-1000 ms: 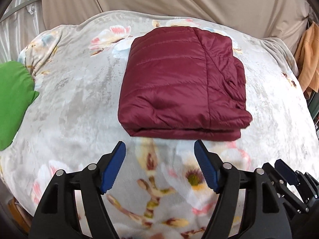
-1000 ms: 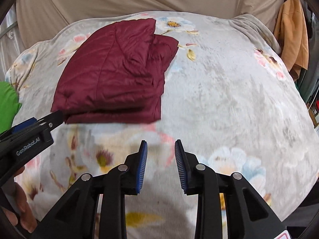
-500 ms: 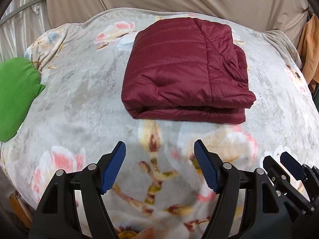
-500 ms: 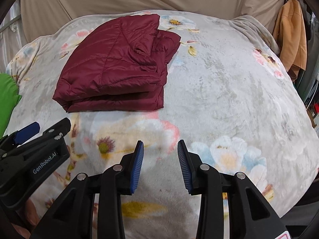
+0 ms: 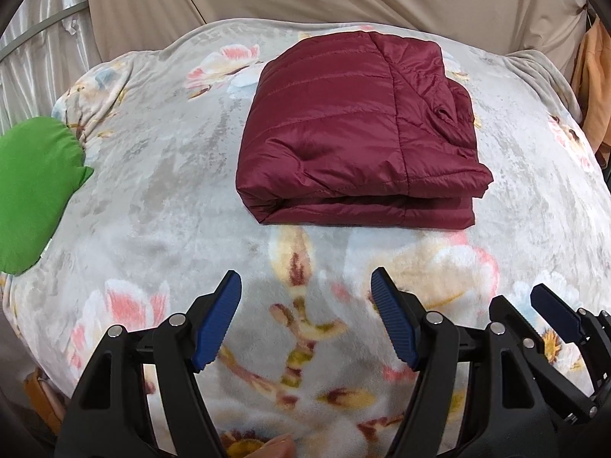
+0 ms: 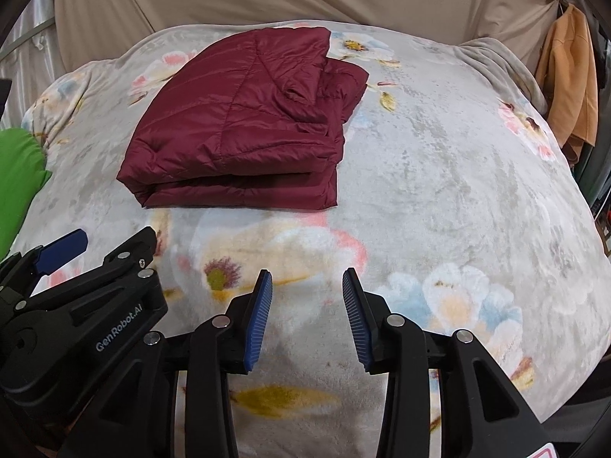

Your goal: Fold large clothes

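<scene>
1. A green cushion (image 5: 30,194) lies at the blanket's (image 5: 160,206) left edge.
2. The left gripper (image 5: 305,297) hovers, fingers spread wide, empty.
3. The folded maroon jacket (image 5: 351,133) rests mid-blanket, beyond both grippers.
4. The right gripper (image 6: 307,290) has fingers opening, nothing between them.

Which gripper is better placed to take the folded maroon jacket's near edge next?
Left, probably. The left gripper faces the maroon jacket head on, jaws wide and empty. The right gripper, empty and opening, sits off to the jacket's right over bare blanket.
</scene>
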Motion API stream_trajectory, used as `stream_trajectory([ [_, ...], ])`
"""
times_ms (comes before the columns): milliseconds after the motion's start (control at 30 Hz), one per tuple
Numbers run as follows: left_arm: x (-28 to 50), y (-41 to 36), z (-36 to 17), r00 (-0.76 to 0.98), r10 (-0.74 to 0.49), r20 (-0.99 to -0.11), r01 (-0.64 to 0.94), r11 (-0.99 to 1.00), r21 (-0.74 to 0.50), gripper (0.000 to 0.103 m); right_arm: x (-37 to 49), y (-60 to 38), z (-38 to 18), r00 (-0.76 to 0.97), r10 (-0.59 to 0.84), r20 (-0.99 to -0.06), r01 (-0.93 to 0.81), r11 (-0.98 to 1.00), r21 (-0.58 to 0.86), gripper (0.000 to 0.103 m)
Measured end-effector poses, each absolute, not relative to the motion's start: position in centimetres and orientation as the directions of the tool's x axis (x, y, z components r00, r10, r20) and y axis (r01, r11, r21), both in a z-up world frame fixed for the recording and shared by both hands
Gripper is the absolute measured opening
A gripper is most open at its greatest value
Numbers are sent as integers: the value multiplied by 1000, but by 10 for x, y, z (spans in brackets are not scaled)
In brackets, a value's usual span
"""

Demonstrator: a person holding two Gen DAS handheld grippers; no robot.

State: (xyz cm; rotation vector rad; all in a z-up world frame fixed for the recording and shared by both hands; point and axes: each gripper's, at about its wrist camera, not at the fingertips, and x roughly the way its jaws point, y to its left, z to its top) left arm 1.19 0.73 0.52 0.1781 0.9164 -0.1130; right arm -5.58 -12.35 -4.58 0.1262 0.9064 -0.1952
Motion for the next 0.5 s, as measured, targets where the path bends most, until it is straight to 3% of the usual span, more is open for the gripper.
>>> stream_trajectory([
  [500, 19, 15, -2, 582, 3, -813, 155, 981, 114, 67, -48, -116, -53, 590, -92, -802, 211, 976, 44, 39],
])
